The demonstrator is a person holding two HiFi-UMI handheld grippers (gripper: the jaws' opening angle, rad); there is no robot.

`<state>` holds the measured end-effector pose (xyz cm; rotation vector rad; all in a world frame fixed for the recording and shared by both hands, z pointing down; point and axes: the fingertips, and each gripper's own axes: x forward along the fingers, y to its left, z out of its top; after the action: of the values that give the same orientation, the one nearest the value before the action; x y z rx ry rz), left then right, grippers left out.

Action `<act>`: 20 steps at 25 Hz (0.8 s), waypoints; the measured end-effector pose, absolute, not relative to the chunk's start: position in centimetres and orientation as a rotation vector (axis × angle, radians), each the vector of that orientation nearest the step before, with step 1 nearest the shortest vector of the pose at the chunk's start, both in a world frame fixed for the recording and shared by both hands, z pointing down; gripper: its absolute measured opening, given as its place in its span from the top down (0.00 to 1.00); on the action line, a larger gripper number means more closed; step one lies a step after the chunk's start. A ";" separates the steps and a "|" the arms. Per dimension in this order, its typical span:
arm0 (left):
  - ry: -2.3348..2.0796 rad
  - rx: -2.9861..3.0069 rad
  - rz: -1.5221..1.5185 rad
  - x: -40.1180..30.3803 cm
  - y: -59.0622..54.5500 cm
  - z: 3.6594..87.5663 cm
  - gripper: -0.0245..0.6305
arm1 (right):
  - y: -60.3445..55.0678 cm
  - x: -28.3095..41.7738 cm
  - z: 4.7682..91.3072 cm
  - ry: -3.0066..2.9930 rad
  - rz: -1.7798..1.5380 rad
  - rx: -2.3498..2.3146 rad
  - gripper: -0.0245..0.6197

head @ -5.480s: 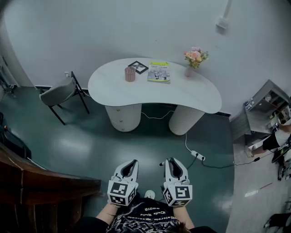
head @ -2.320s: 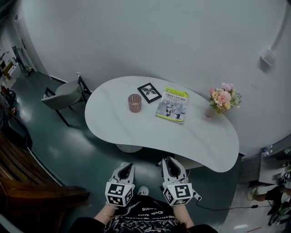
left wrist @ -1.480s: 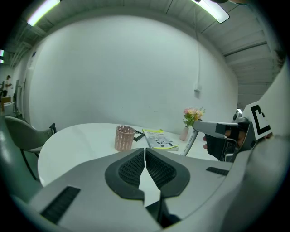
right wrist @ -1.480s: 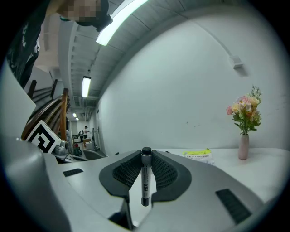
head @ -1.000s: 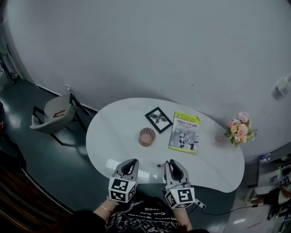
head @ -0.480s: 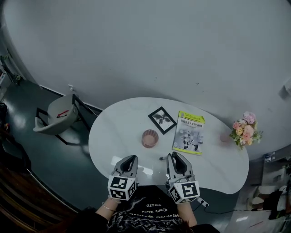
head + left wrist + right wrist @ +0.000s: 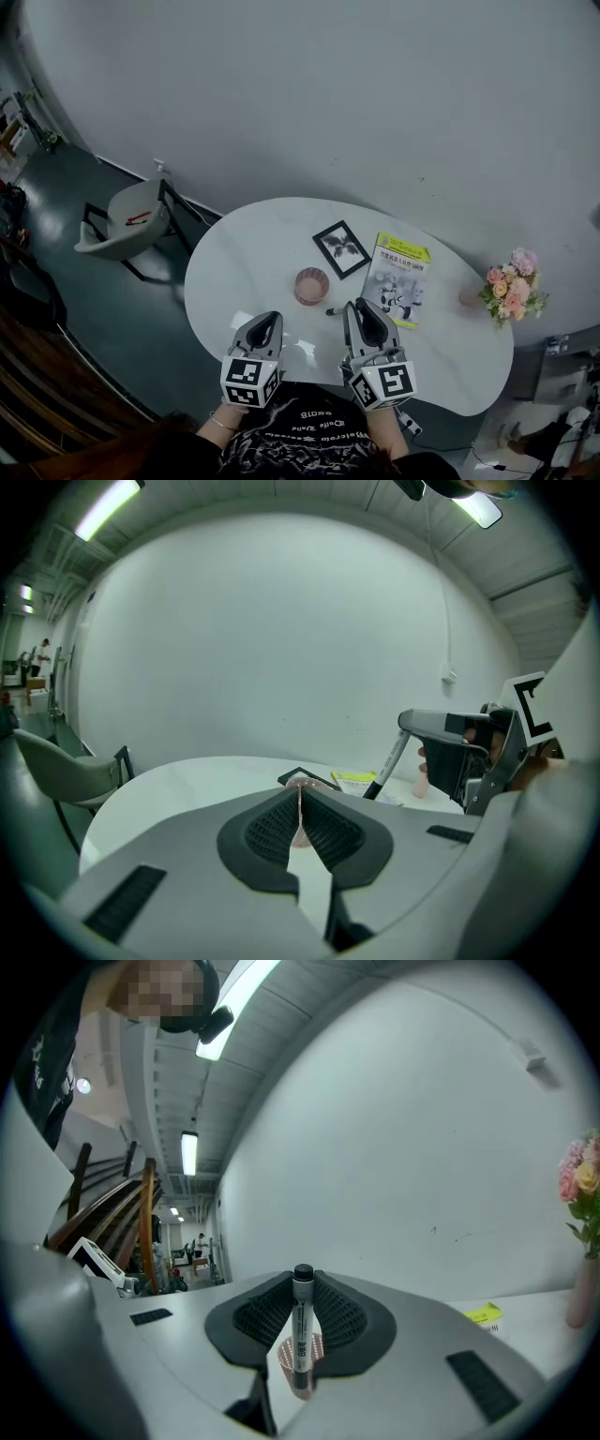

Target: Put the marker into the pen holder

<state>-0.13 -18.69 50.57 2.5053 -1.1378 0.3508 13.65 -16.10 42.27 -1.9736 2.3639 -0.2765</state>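
The pink pen holder stands on the white table, just ahead of both grippers. My right gripper is shut on the marker, which sticks out sideways to the left of its jaws. In the right gripper view the marker stands across the pads, with the pen holder showing behind it. My left gripper hovers over the table's near edge, shut with nothing in it. The left gripper view shows the marker slanting down from the right gripper.
A black picture frame and a magazine lie beyond the pen holder. A vase of flowers stands at the table's right end. A grey chair sits left of the table, and a white wall rises behind it.
Over the earlier frames the table has come closer. Both grippers have moved forward from its near edge to over its top, the right one nearer the pen holder. The marker stays gripped.
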 end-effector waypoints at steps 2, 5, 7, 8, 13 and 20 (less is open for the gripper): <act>-1.158 2.503 0.352 -0.3 -19.0 50.5 0.92 | -16.5 13.8 41.8 2.357 -0.272 -1.944 0.82; -1.185 2.489 0.354 -0.8 -19.2 50.5 0.92 | -17.2 13.7 41.3 2.363 -0.258 -1.904 0.82; -1.202 2.480 0.349 -1.0 -19.3 50.5 0.92 | -17.7 13.6 41.1 2.366 -0.252 -1.890 0.82; -1.207 2.476 0.346 -1.1 -19.4 50.5 0.92 | -18.0 13.6 41.0 2.366 -0.250 -1.883 0.82; -1.231 2.461 0.339 -1.7 -19.7 50.6 0.92 | -19.5 12.9 40.7 2.395 -0.209 -1.854 0.82; -1.273 2.430 0.341 -2.8 -19.9 50.8 0.92 | -21.4 12.1 41.6 2.429 -0.226 -1.845 0.82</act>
<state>-2.83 -19.89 50.84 2.4304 -1.2728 0.3411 12.09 -21.37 41.60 -1.8455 2.4293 -0.2261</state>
